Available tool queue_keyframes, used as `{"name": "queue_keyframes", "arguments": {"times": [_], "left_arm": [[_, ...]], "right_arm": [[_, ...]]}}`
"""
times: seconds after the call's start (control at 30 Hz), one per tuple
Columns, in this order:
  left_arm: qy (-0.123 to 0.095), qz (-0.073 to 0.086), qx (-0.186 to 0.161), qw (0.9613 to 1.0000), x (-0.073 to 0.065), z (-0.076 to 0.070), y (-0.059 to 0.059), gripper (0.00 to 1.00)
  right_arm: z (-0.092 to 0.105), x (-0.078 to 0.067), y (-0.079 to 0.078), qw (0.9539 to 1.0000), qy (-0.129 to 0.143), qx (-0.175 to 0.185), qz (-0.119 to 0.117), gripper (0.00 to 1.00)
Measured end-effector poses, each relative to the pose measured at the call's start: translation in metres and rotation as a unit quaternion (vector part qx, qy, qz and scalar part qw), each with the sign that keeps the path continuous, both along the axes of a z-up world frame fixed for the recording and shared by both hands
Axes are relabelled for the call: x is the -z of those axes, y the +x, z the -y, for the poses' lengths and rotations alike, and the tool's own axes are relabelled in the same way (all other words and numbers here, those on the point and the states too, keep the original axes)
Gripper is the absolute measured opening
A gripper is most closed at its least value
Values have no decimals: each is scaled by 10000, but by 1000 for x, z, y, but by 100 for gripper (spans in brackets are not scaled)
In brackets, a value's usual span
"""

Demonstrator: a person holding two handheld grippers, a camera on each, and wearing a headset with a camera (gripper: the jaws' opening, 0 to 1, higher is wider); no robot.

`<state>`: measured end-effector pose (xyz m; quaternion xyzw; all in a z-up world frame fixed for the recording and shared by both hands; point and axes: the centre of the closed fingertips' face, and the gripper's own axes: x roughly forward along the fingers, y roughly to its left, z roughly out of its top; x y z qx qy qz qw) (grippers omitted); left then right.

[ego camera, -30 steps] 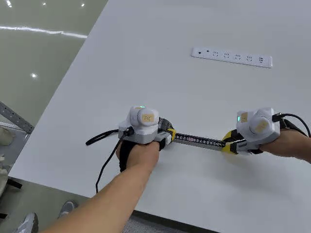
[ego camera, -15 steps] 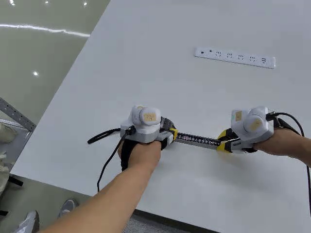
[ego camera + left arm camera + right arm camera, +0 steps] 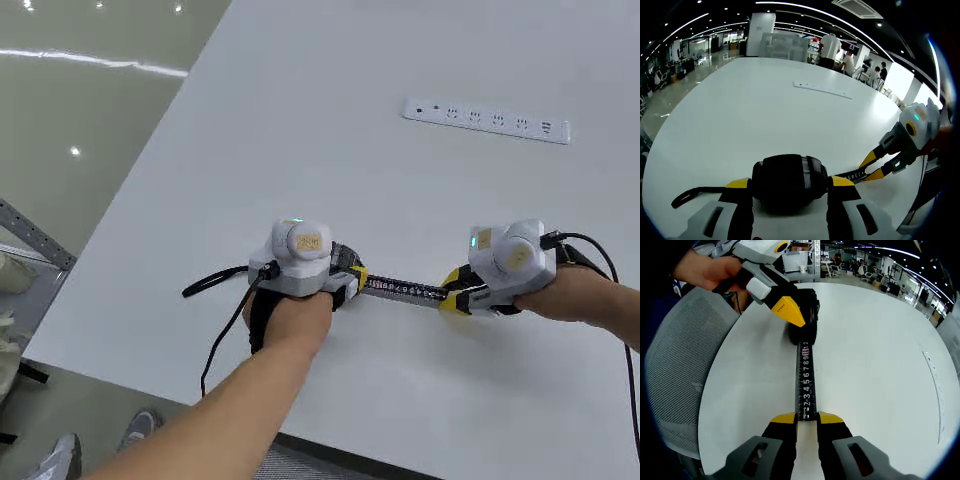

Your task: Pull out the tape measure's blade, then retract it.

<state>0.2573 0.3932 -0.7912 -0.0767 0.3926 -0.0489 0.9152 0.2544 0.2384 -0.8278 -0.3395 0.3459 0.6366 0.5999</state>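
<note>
By the worktop (image 3: 400,180) front edge, left tongs (image 3: 790,182) clamp the tape measure case (image 3: 789,170); right tongs (image 3: 806,416) pinch the partly drawn blade (image 3: 805,375). Next: straight, level travel.

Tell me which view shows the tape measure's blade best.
The right gripper view: the blade runs straight from the right gripper to the case, numerals legible. The head view shows the blade small, a short dark strip; the left gripper view, a foreshortened sliver beside the case.
</note>
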Motion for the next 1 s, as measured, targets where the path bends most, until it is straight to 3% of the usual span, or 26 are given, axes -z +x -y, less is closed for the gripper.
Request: {"name": "queue_keyframes", "arguments": {"times": [1.0], "left_arm": [[-80, 25, 1, 10000, 0, -1, 1, 54]], "right_arm": [[-33, -2, -5, 9999, 141, -29, -13, 11]]}}
